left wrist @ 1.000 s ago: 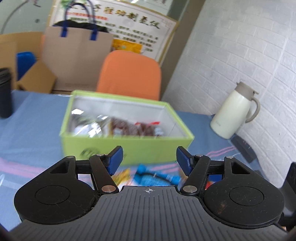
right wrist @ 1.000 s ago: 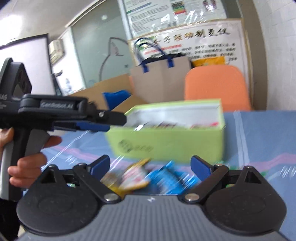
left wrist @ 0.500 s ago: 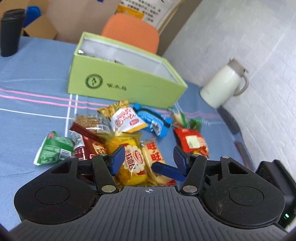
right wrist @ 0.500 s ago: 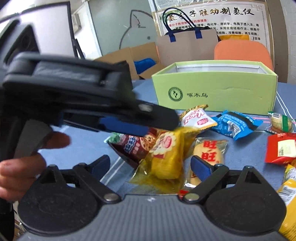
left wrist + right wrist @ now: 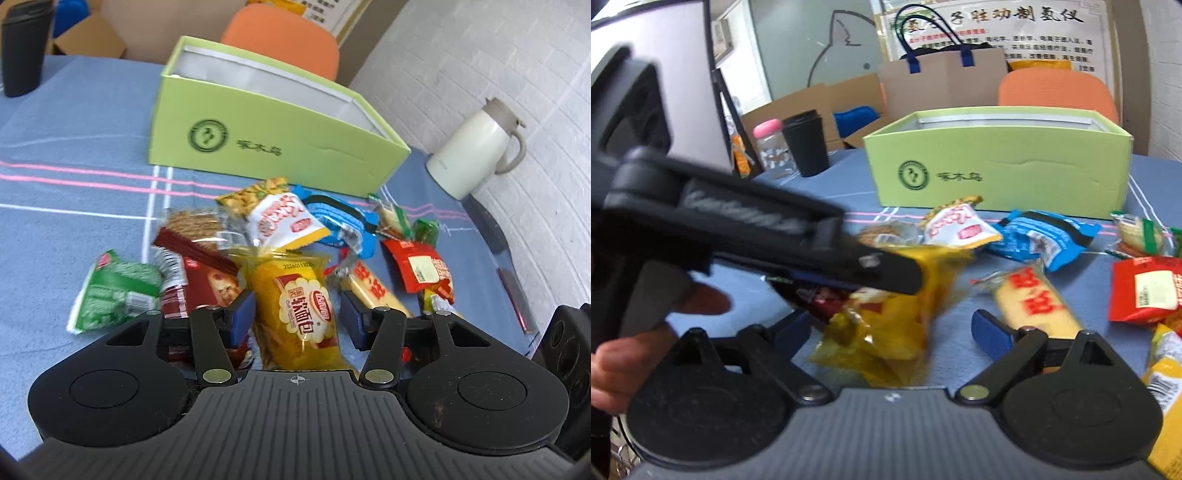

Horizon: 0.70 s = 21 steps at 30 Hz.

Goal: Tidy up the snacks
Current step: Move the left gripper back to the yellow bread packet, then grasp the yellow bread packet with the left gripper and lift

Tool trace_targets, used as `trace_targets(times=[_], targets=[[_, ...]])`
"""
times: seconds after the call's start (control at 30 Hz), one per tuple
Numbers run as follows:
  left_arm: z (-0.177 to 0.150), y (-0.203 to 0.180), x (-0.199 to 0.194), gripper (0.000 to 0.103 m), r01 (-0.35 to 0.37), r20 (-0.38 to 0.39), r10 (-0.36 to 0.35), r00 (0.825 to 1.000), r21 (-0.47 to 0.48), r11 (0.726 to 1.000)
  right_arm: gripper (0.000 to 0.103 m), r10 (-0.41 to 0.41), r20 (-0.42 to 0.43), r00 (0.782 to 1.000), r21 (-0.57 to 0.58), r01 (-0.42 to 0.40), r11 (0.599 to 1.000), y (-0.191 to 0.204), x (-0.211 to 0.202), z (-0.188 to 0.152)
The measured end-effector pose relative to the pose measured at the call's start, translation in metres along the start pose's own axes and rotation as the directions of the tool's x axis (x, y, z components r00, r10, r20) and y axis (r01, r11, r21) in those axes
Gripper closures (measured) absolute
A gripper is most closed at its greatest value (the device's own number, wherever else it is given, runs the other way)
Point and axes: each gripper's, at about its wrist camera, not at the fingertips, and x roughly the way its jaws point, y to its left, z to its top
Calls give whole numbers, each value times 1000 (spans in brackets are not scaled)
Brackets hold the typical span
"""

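Observation:
A pile of snack packets lies on the blue cloth in front of the open green box (image 5: 280, 136). My left gripper (image 5: 297, 319) is low over a yellow bread packet (image 5: 299, 306). Its jaws are closing with the packet between them, the pads right at its edges. In the right wrist view, one of the left gripper's fingers (image 5: 879, 269) lies across the same yellow packet (image 5: 897, 325). My right gripper (image 5: 892, 328) stands wide open just behind that packet's tail, holding nothing. A rice cracker packet (image 5: 1034, 306) lies beside its right finger.
Around the yellow packet lie a white-orange packet (image 5: 284, 221), a blue one (image 5: 340, 221), a red one (image 5: 421, 269) and a green one (image 5: 114, 291). A white kettle (image 5: 476, 147) stands far right, a black cup (image 5: 24, 48) far left. A hand (image 5: 628, 362) holds the left gripper.
The left gripper has dropped from box height down onto the snack pile and its jaws have narrowed around the yellow packet. The right gripper has also come lower and closer, still wide open.

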Motion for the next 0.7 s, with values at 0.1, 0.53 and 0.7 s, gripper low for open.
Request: trace_targets(times=[0.1, 0.53, 0.7], targets=[[-3, -1, 6, 71, -4, -26, 4, 1000, 13, 1000, 10, -17, -15, 1000, -30, 16, 999, 4, 4, -2], [-7, -8, 17, 74, -26, -51, 28, 998, 46, 999, 23, -43, -32, 999, -45, 41, 998, 6, 5, 0], [-10, -11, 20, 79, -26, -46, 26, 999, 21, 999, 22, -57, -30, 998, -102, 53, 993, 17, 8, -4]])
